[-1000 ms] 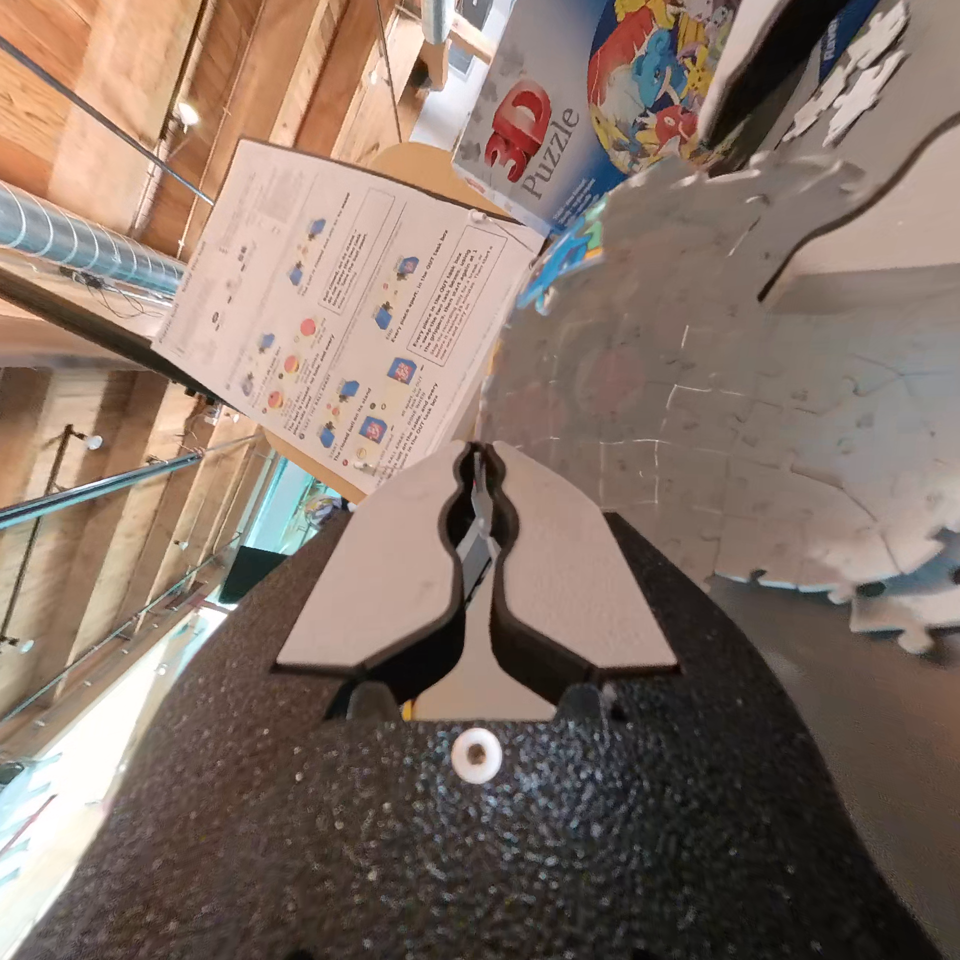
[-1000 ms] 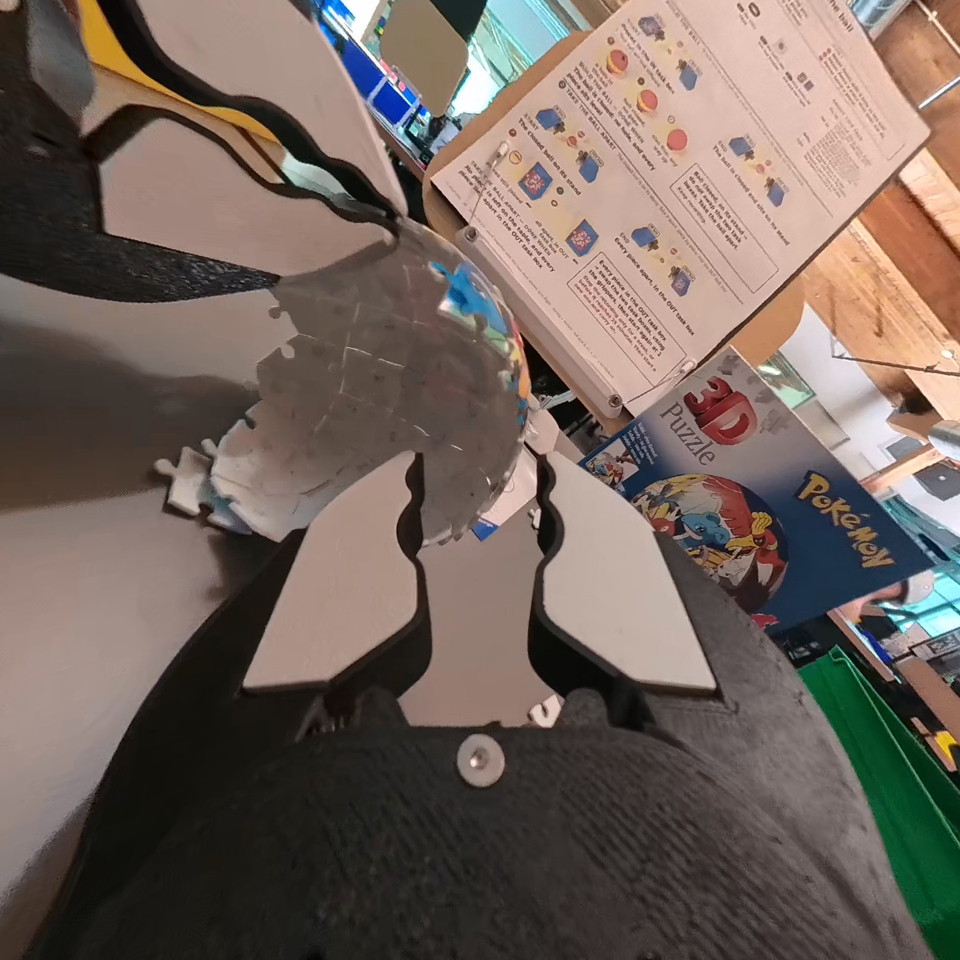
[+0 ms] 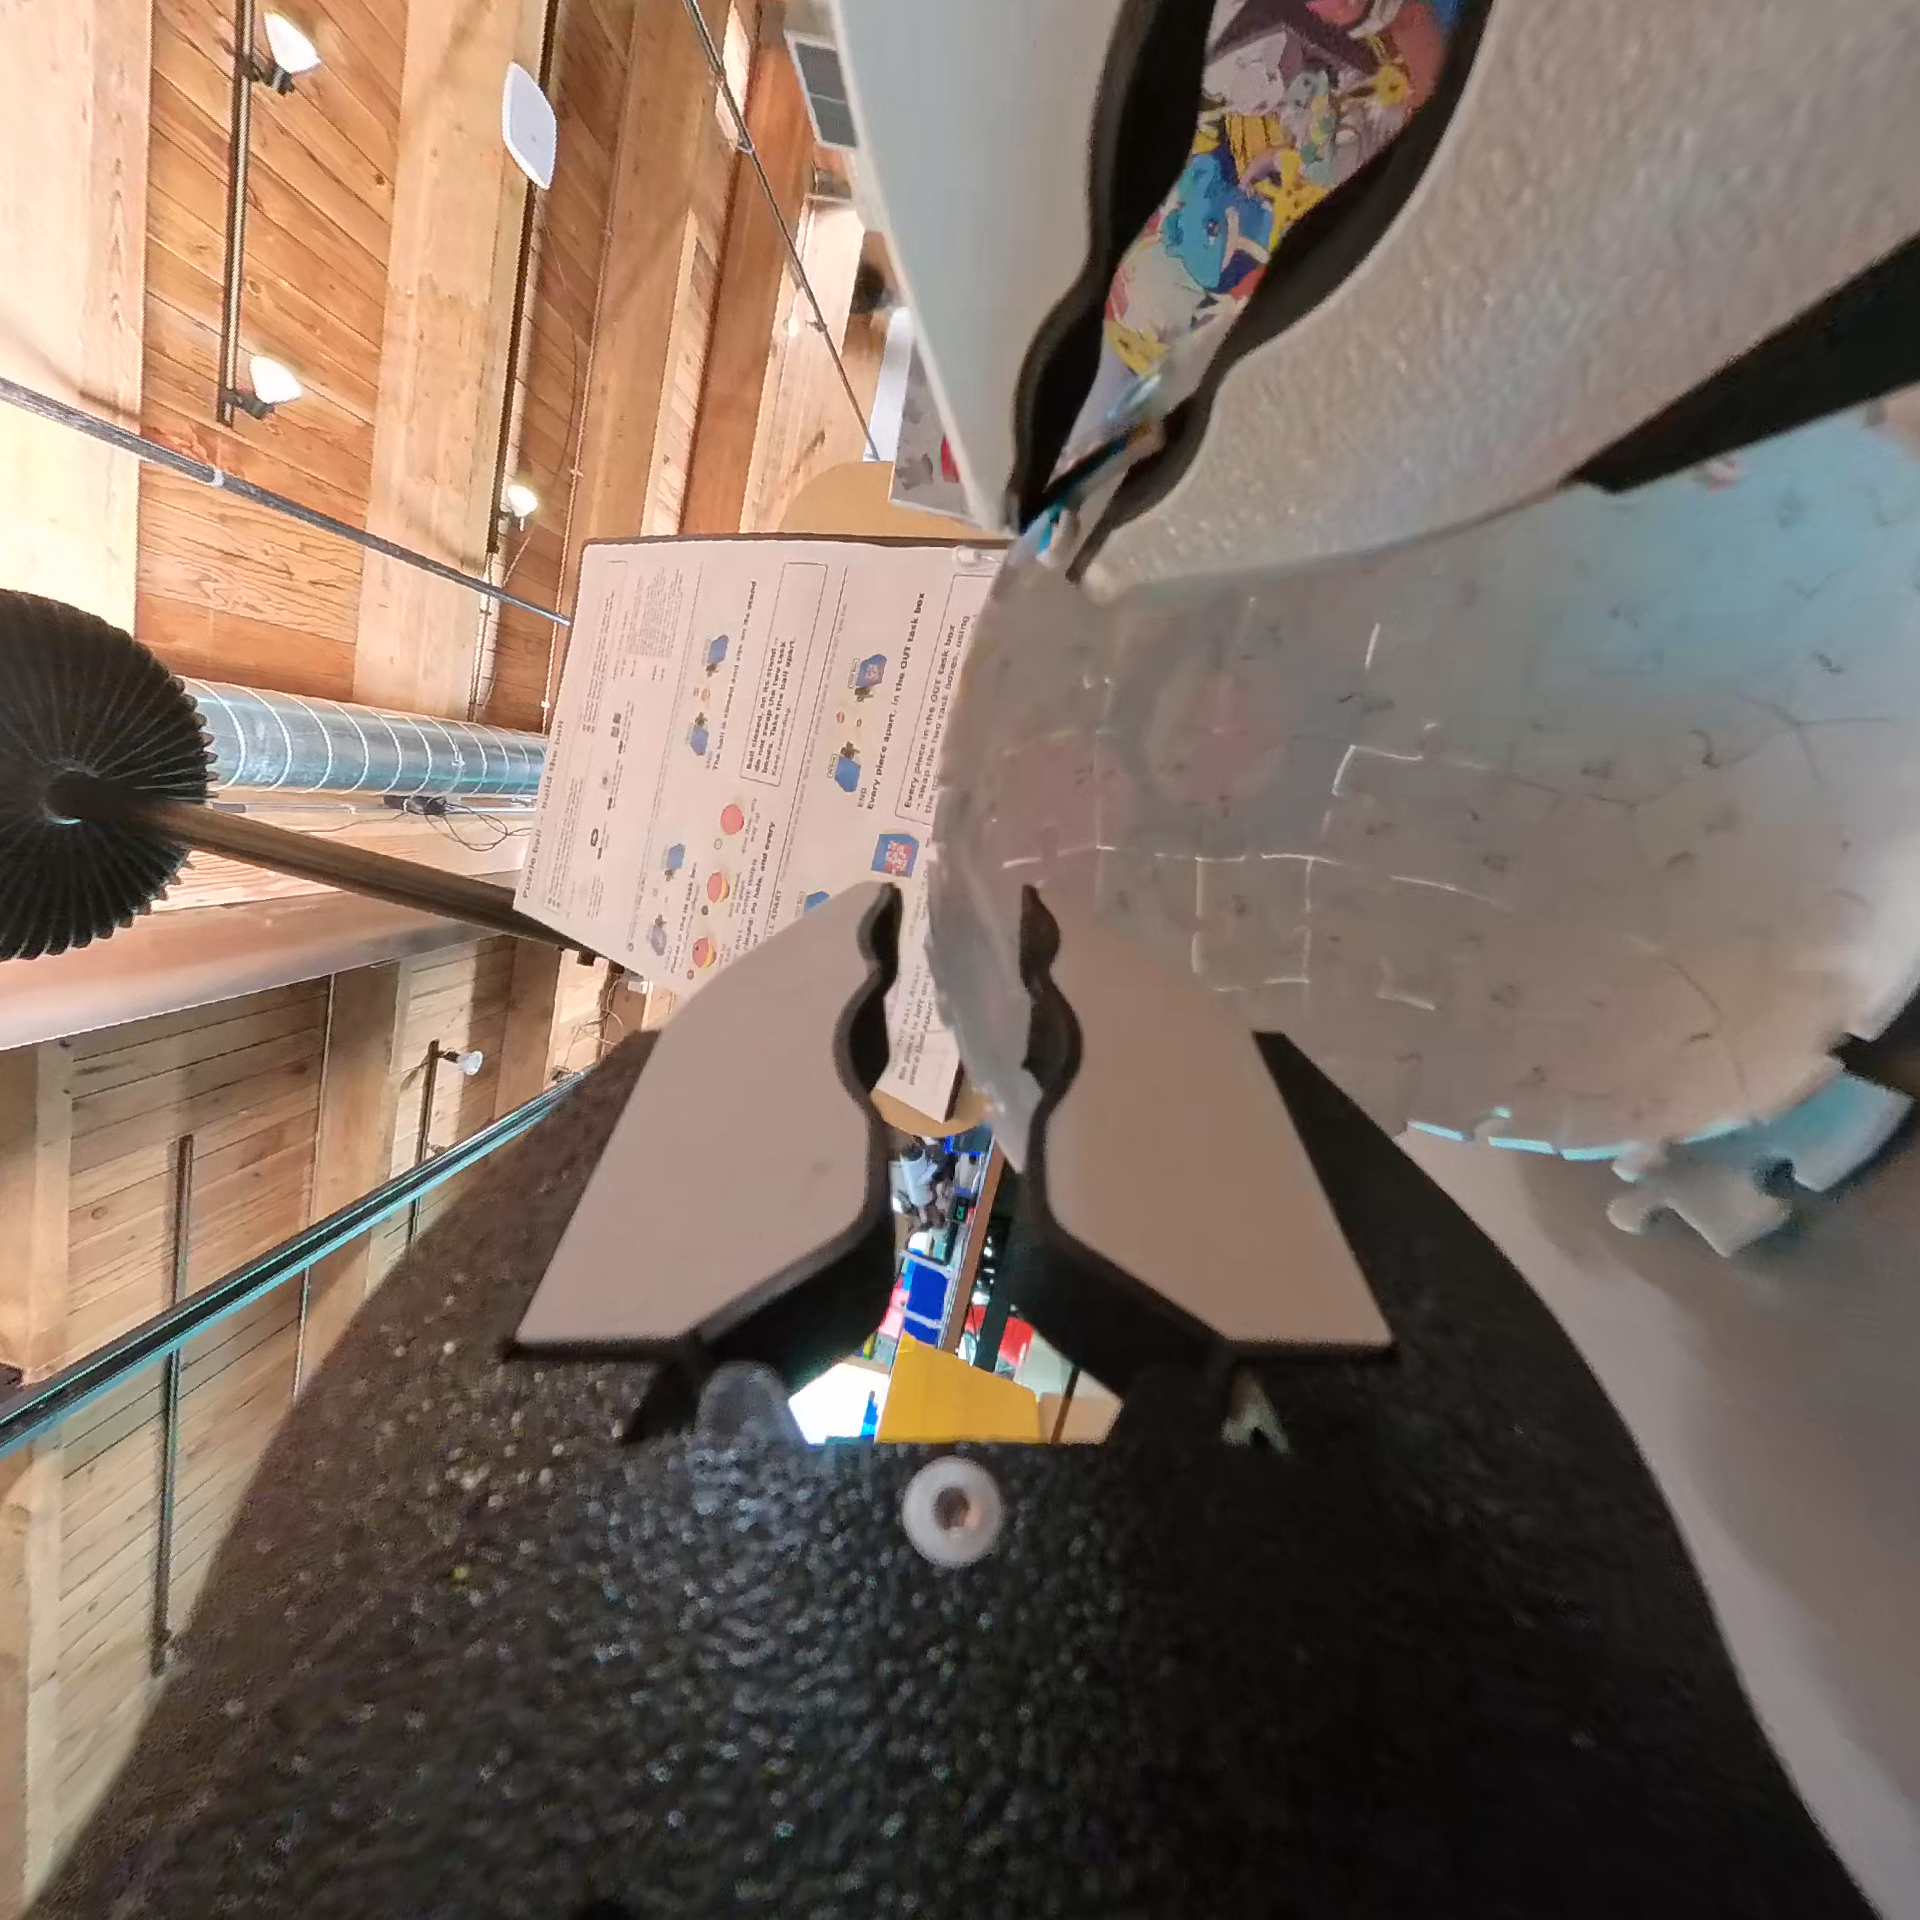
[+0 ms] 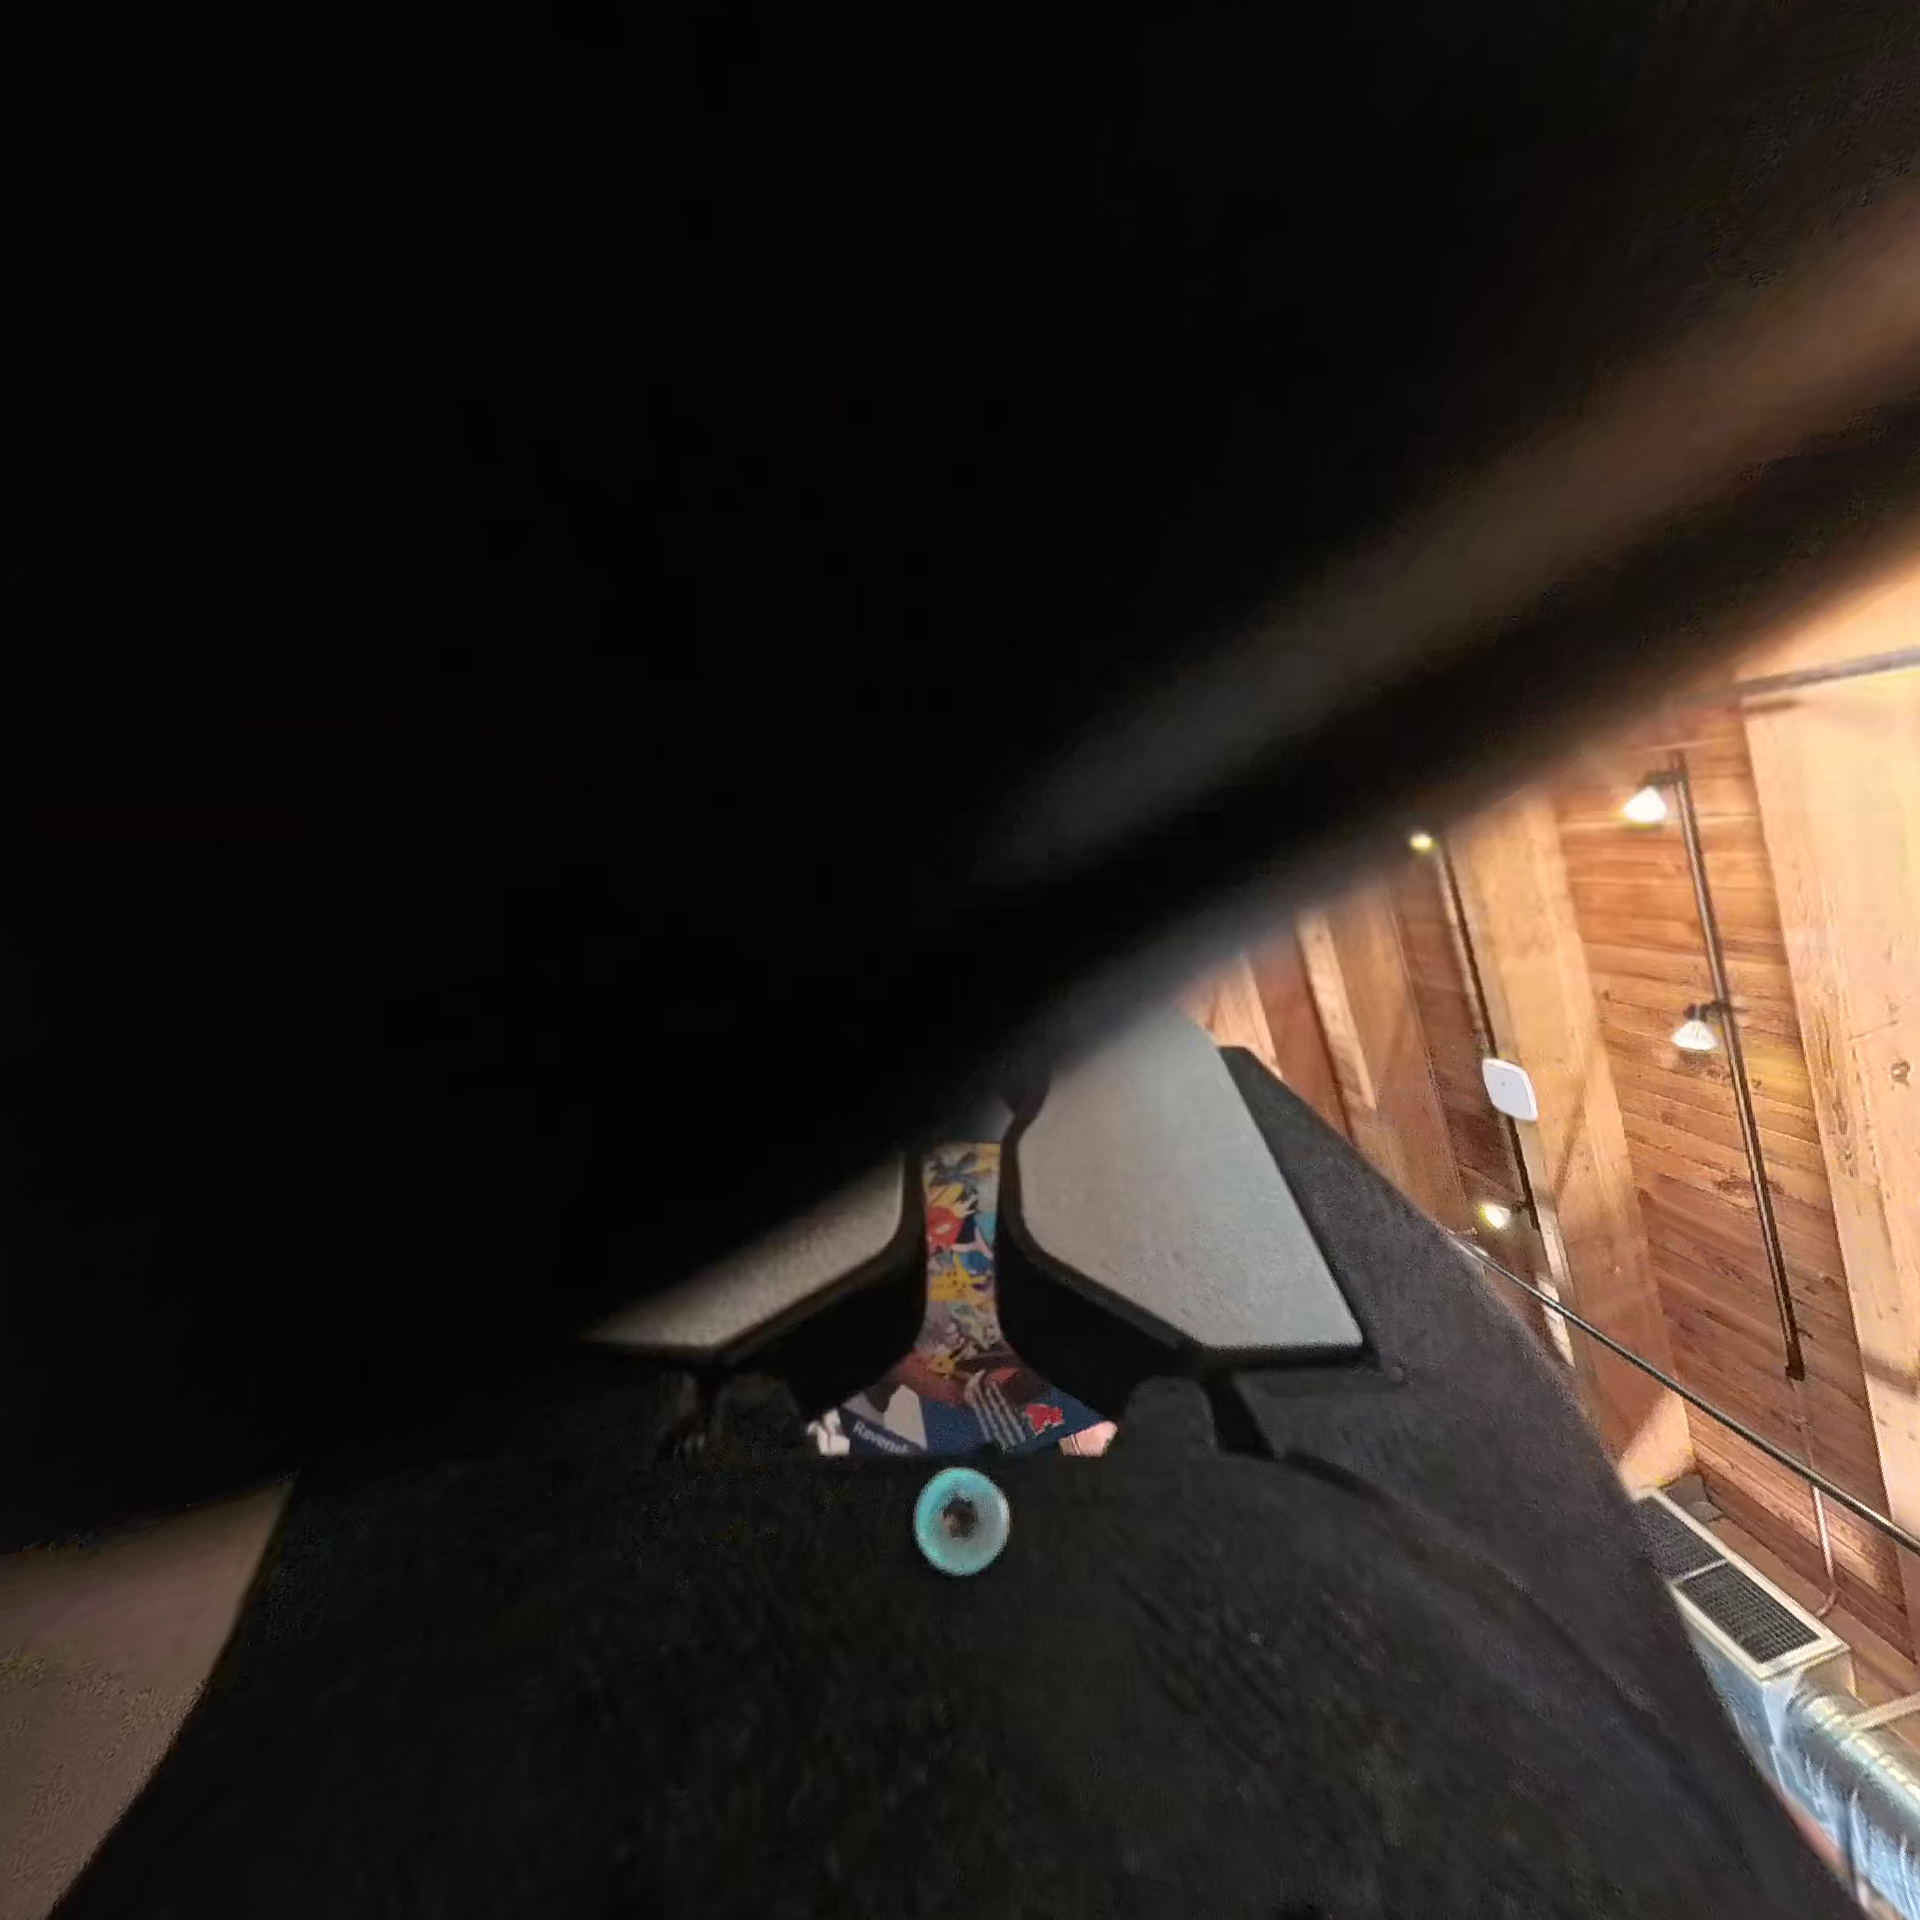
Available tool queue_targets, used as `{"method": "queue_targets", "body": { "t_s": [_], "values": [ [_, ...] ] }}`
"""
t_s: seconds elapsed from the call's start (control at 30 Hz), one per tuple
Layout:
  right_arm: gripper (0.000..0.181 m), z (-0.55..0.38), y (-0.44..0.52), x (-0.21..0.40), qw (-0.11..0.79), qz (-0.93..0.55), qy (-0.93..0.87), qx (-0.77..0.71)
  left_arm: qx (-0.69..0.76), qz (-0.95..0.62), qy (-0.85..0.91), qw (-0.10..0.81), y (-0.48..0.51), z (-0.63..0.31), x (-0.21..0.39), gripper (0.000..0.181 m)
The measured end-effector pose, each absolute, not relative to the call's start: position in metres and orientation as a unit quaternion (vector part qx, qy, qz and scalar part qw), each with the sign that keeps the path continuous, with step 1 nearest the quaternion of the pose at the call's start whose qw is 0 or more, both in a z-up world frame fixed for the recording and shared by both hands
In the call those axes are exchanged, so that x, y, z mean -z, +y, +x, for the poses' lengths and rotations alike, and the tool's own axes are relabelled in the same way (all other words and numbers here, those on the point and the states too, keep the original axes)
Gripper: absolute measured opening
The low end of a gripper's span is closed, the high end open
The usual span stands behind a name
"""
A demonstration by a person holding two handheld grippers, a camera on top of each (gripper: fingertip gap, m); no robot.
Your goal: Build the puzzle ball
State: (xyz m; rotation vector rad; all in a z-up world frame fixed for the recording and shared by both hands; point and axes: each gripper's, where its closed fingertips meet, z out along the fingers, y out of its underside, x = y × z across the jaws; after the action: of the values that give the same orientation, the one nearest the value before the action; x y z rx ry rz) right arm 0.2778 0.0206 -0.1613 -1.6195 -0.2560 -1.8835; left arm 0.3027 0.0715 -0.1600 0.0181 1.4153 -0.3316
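The half-built shell (image 3: 1507, 831), judged light, thin and apt to split at its seams, sits close right, its far rim pinched in the right gripper (image 3: 1070, 514), its near rim, the safest hold, inside the half-open, empty left gripper (image 3: 956, 914).

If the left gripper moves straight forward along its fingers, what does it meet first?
The left gripper is open, and the rim of the puzzle ball shell already sits between its fingertips. It would likely slide along that rim; depth beyond is unclear.
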Motion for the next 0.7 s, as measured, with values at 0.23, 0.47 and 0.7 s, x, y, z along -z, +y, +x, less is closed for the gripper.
{"method": "queue_targets", "body": {
  "t_s": [0.23, 0.47, 0.7],
  "values": [
    [0.008, 0.274, 0.024, 0.161, 0.325, -0.614, -0.1, 0.713, 0.185, -0.003, 0.663, 0.725, 0.085, 0.289, 0.167, 0.035],
    [0.008, 0.275, 0.024, 0.161, 0.325, -0.616, -0.099, 0.71, 0.293, -0.138, 0.754, 0.571, 0.105, 0.253, 0.2, 0.034],
    [0.008, 0.274, 0.026, 0.159, 0.328, -0.615, -0.101, 0.71, 0.325, -0.345, 0.835, 0.279, 0.084, 0.245, 0.261, 0.054]
  ]
}}
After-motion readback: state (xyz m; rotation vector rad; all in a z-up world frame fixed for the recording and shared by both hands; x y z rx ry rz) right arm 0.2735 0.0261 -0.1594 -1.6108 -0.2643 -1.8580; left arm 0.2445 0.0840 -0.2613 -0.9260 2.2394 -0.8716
